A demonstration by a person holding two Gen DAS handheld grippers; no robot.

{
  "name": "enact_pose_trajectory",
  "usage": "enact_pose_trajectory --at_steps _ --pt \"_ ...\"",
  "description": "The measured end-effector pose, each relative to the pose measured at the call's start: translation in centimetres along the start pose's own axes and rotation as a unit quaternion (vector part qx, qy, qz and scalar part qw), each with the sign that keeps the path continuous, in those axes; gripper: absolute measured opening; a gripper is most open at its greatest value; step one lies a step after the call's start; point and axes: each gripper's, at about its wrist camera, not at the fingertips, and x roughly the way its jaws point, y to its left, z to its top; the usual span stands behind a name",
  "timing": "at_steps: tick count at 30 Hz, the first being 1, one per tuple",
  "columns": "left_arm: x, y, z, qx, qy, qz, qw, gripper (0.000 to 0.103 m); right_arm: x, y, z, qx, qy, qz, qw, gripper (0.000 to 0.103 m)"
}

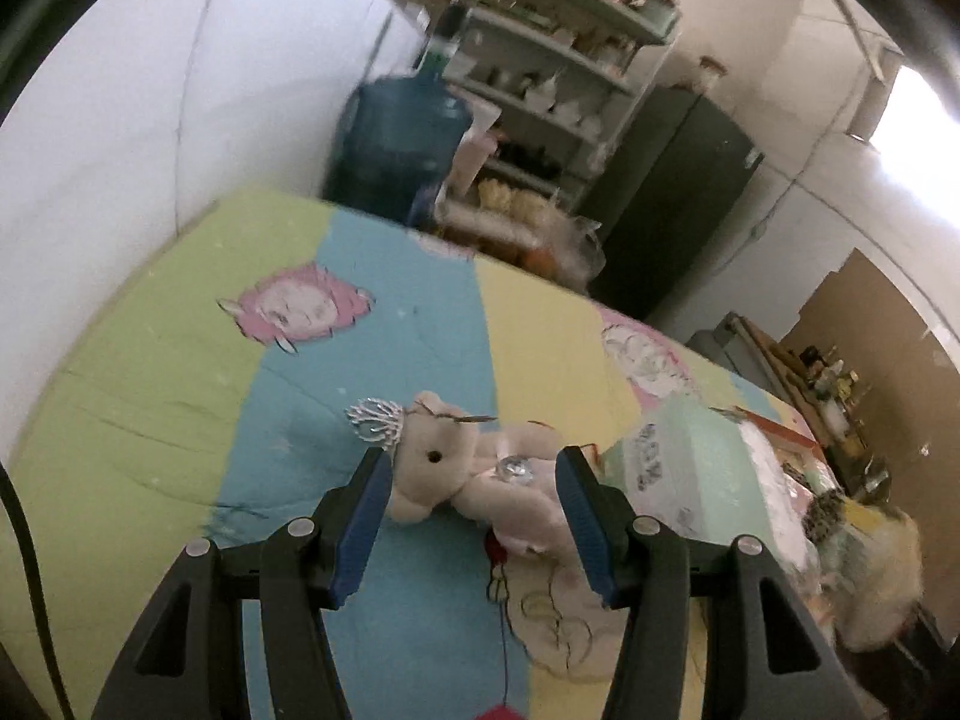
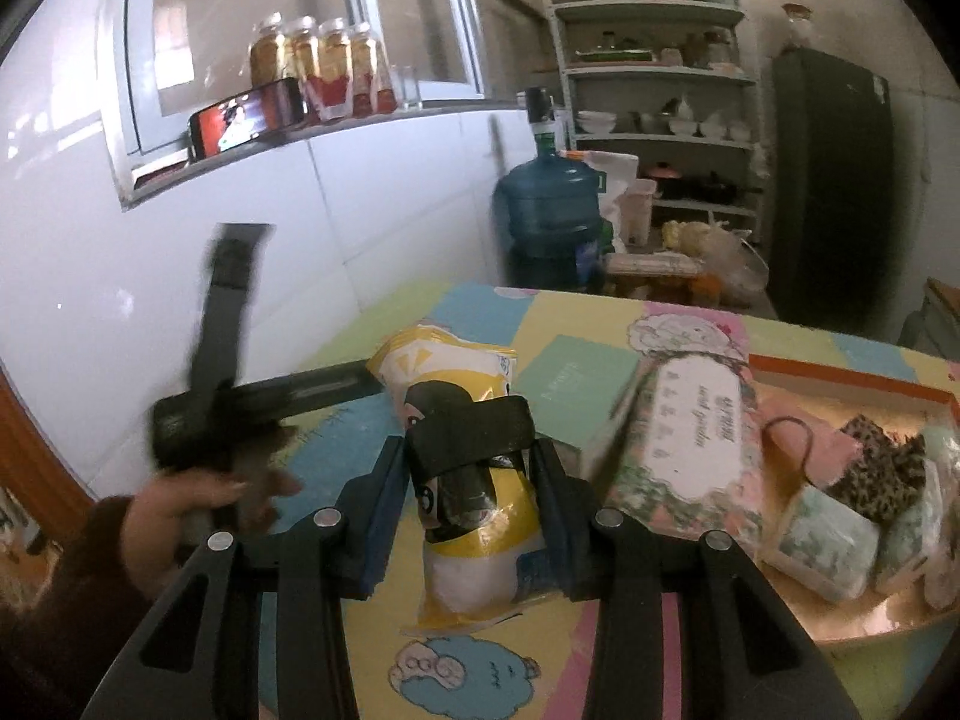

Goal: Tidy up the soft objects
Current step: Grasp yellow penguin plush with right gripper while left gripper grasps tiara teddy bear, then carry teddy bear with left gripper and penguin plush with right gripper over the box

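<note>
In the left wrist view a pale plush bear [image 1: 441,462] with a silver crown lies on the colourful tablecloth [image 1: 180,372]. My left gripper [image 1: 474,480] is open, its blue pads either side of the bear, not pressing it. In the right wrist view my right gripper [image 2: 468,474] is shut on a yellow snack bag [image 2: 474,516] with a black band object across its top. The left gripper body [image 2: 222,372] and the hand holding it show at the left.
A floral tissue pack [image 2: 684,456] and a mint box [image 2: 576,384] lie right of the bag. An orange-rimmed tray [image 2: 852,384] holds several soft packs and a leopard-print cloth [image 2: 882,468]. A blue water jug [image 2: 552,210], shelves and a dark fridge [image 2: 834,192] stand behind the table.
</note>
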Motion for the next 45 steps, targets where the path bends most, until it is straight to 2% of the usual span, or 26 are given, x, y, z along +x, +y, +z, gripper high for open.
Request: enact_pose_trajectory --at_steps 3,10,12,13,14,18,20,32,45 --pt "1.3 0.3 0.2 -0.010 0.000 0.019 0.9998 0.057 0.0 -1.2 -0.2 0.010 0.002 0.003 1.000 0.043" --pt "2.1 0.9 -0.1 -0.030 0.000 0.018 0.9994 0.056 0.4 -2.8 -0.8 0.028 0.005 0.015 0.999 0.043" --pt "2.1 1.0 -0.2 -0.024 -0.002 0.023 0.9994 0.051 0.6 -3.1 -0.9 0.032 0.006 0.019 0.999 0.043" --pt "2.0 1.0 -0.3 -0.022 -0.005 0.026 0.9994 0.044 0.7 -3.1 -1.0 0.033 0.007 0.020 0.999 0.043" --pt "1.9 1.0 -0.4 -0.023 -0.007 0.028 0.9993 0.033 0.8 -3.2 -1.1 0.035 0.008 0.021 0.999 0.043" --pt "1.8 1.3 -0.4 -0.027 -0.010 0.022 0.9993 0.031 1.0 -3.4 -1.2 0.042 0.009 0.024 0.999 0.043" --pt "1.6 1.1 -0.5 -0.024 -0.016 0.022 0.9994 0.026 1.0 -3.6 -1.3 0.044 0.009 0.024 0.999 0.043" --pt "-3.9 -1.2 -0.9 0.030 -0.093 0.028 0.9949 0.026 0.6 -3.4 -1.2 0.043 0.003 0.022 0.999 0.043" --pt "-9.8 -5.2 -2.1 0.084 -0.142 0.020 0.9861 0.026 -1.0 -2.7 -0.9 0.037 -0.014 0.018 0.999 0.043"
